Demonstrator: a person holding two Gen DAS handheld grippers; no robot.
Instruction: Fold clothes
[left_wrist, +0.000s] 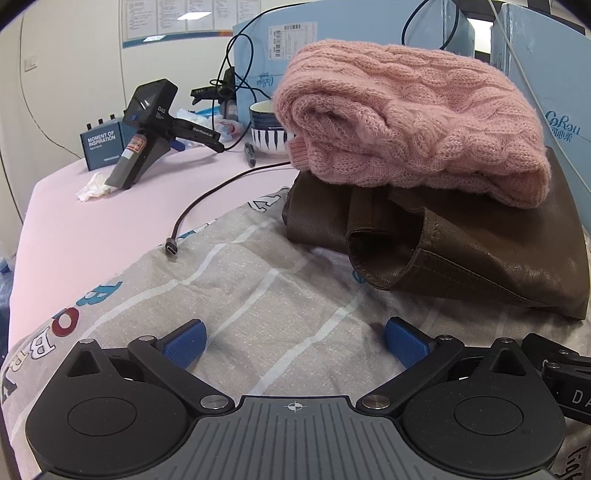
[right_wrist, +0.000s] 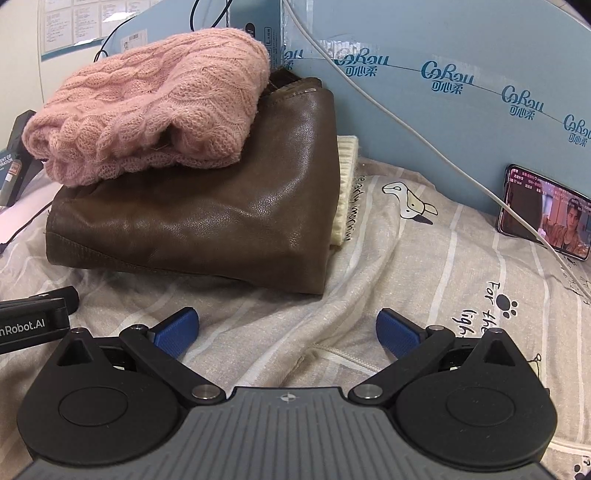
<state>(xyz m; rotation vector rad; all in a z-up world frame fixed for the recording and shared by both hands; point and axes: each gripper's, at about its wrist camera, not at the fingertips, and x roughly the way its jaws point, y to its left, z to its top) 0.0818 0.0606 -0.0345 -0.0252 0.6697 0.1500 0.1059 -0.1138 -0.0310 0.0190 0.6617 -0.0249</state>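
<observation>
Pink cable-knit sweater (left_wrist: 410, 118), folded, is lying on one folded brown leather garment (right_wrist: 207, 218), both sitting on a grey striped printed cloth (left_wrist: 258, 284) covering the tabletop. One striped bowl (left_wrist: 267, 133) is standing behind, contents unclear. Left tool (left_wrist: 295, 343) and right tool (right_wrist: 286, 332) are hovering spread wide, gripping nothing.

Phone (right_wrist: 545, 212) (screen lit) leaning on blue box (right_wrist: 443, 122); striped bowl (left_wrist: 267, 134), spare handheld device (left_wrist: 147, 129), loose USB cable (left_wrist: 207, 206) on table (left_wrist: 92, 221).
</observation>
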